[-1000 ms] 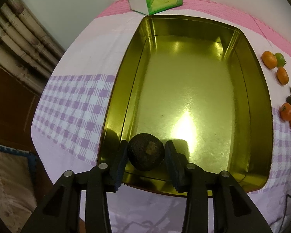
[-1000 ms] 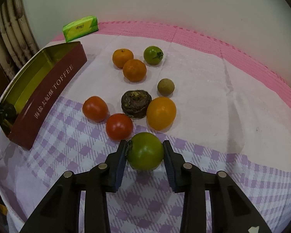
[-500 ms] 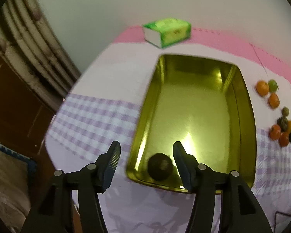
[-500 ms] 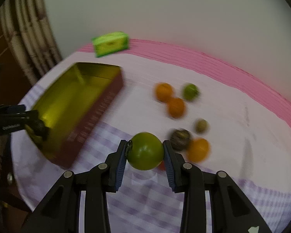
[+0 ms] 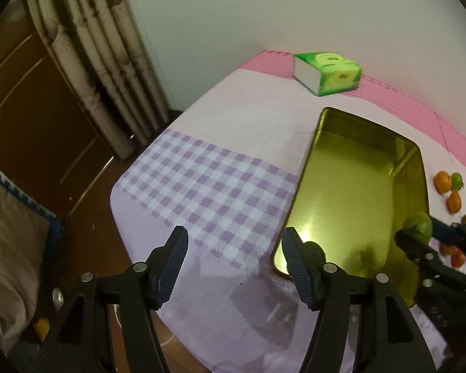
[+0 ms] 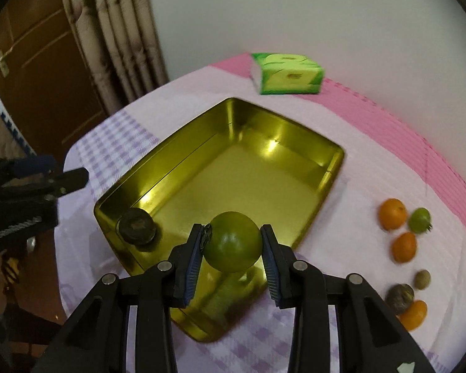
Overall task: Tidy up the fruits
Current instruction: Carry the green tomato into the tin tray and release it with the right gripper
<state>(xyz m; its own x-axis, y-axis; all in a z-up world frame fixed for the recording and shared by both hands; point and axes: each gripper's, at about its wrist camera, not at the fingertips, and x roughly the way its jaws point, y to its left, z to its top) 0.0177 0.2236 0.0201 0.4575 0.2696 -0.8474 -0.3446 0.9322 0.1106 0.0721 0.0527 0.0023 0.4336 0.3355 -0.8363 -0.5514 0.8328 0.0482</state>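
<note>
Right wrist view: right hand-held gripper clamps the green tomato above the gold tin for dropping; left hand-held gripper, just opening, holds nothing.

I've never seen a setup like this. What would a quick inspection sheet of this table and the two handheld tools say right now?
Surface: cloth, pink and lilac-checked, covers the table.
Job's things: gold tin holds one dark fruit in a near corner; green tomato is held over the tin's near edge; loose fruits lie to the tin's right.
Clutter: green tissue pack behind the tin.
Grippers: left gripper has just been opening, jaws apart, nothing between them; right gripper is clamped on the tomato.
Cables: nothing seen.
Surroundings: curtain, brown door, plain wall.
</note>
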